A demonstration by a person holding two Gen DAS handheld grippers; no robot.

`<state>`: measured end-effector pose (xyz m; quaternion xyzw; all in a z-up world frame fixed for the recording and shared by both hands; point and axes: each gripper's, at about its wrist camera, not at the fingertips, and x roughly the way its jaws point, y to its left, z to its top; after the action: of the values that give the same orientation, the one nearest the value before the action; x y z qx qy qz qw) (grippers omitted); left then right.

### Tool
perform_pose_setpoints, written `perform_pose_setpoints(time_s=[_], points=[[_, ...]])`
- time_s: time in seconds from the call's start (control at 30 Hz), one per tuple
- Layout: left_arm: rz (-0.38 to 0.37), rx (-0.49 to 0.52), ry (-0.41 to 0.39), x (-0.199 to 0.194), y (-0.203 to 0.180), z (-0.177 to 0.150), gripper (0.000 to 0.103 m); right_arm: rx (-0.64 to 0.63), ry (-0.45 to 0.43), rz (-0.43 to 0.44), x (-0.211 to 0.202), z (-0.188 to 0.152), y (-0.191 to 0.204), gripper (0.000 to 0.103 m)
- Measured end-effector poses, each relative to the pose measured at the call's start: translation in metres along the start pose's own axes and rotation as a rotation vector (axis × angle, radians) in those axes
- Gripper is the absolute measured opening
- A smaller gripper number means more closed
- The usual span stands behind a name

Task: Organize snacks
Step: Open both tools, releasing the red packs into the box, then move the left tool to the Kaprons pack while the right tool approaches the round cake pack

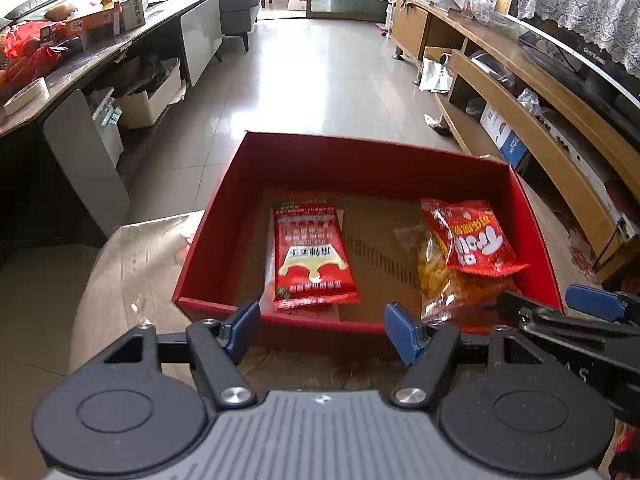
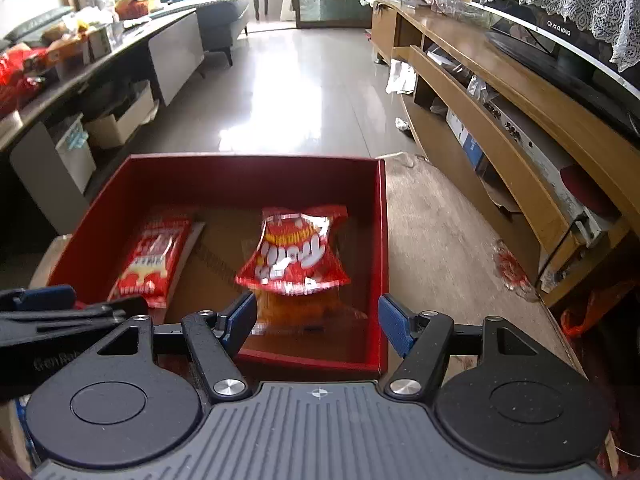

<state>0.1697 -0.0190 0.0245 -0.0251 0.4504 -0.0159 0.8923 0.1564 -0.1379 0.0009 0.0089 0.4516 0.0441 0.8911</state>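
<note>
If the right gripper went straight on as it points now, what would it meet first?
Probably the red chip bag lying in the red box; the right gripper is open and empty. Depth over the near wall is unclear.

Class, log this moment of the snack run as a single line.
left gripper: open, empty | right gripper: open, empty | red box: flat red packet, chips bag
</note>
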Motion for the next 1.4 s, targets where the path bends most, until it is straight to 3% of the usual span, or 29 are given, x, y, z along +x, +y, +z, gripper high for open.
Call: perform_pose_setpoints(time_s=[0.47,1.07,1.4], points=[[-0.044,-0.019,0.054,-0.019,0.023,-0.032,0.071,0.004,0.106,0.018,-0.005,-0.039,0.005,0.08],[-0.032,-0.105,0.145,-0.031,0.086,-0.077,0.076,-0.059,0.21,0.0,0.024,-0.053,0.022,0.09],[-0.084,-0.009,0.168,-0.034,0.072,-0.099,0.076,-0.069,0.259,-0.01,0.043,-0.058,0.021,0.093]])
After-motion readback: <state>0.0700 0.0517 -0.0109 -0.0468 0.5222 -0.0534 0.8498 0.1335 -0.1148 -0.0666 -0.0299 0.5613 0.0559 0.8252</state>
